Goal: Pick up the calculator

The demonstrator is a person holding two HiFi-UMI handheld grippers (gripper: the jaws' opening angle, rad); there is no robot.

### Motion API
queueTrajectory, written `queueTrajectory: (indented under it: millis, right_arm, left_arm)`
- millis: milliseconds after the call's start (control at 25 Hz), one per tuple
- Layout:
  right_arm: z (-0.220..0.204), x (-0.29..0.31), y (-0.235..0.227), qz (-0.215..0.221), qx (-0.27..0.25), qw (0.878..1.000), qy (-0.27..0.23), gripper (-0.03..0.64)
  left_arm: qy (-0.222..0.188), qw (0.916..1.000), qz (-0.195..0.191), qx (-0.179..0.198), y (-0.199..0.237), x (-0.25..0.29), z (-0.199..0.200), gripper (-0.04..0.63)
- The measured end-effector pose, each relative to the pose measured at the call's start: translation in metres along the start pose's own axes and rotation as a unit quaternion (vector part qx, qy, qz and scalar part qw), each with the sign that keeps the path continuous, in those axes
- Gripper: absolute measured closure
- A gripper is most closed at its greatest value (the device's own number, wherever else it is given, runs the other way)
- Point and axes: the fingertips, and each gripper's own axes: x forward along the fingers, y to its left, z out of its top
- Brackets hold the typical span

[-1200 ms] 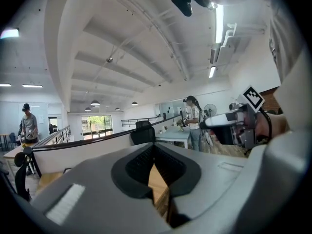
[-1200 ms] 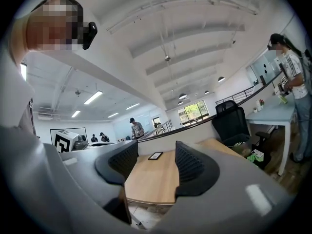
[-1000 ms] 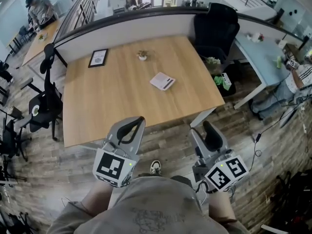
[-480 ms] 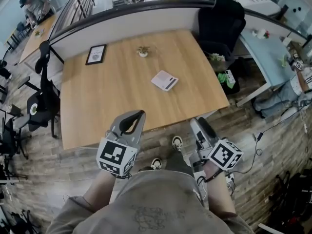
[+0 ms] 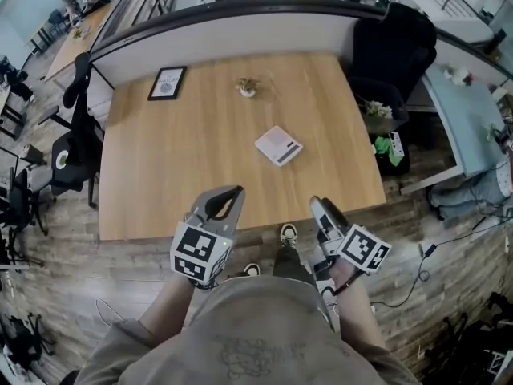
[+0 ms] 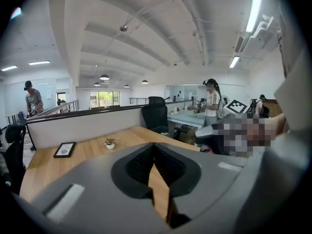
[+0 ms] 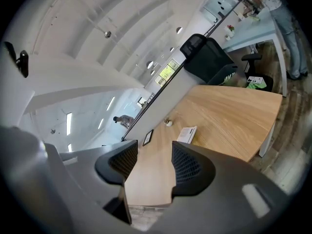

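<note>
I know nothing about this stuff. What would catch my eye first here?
Two grey tools with black-and-white marker cubes poke out at the bottom of the head view: the left gripper shut, the right gripper open and empty. Ahead is a big wooden table with a white calculator right of its middle, untouched. A small plant and a frame sit near its far side.

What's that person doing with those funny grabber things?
A person stands at the near edge of a wooden table, holding a gripper in each hand. The left gripper is shut, the right gripper is open, and both are empty. The calculator they should pick up lies untouched on the table, ahead of both grippers. A small plant and a picture frame sit farther back.
</note>
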Motion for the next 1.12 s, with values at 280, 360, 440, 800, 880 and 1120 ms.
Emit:
queueTrajectory:
  millis: [280,360,440,800,880,1120]
  right_arm:
    - [0.036,0.057,-0.033,0.013,0.028,0.998,0.061,0.388]
    - [0.044,0.073,-0.04,0.02,0.026,0.996,0.08,0.388]
    - [0.049,0.087,-0.046,0.029,0.025,0.994,0.102,0.388]
    - [0.059,0.125,-0.071,0.057,0.022,0.983,0.175,0.388]
    - [0.058,0.13,-0.077,0.054,0.025,0.981,0.184,0.39]
    - [0.049,0.148,-0.089,0.041,0.056,0.978,0.196,0.39]
  left_arm:
    - [0.026,0.9981,0.045,-0.033,0.015,0.055,-0.002,0.594]
    - [0.034,0.9968,0.059,-0.043,0.018,0.069,-0.002,0.594]
    - [0.041,0.9952,0.074,-0.051,0.021,0.08,-0.002,0.594]
    - [0.056,0.9866,0.135,-0.072,0.036,0.107,-0.003,0.594]
    - [0.059,0.985,0.142,-0.078,0.037,0.108,-0.006,0.594]
    - [0.068,0.9825,0.149,-0.089,0.05,0.115,-0.018,0.594]
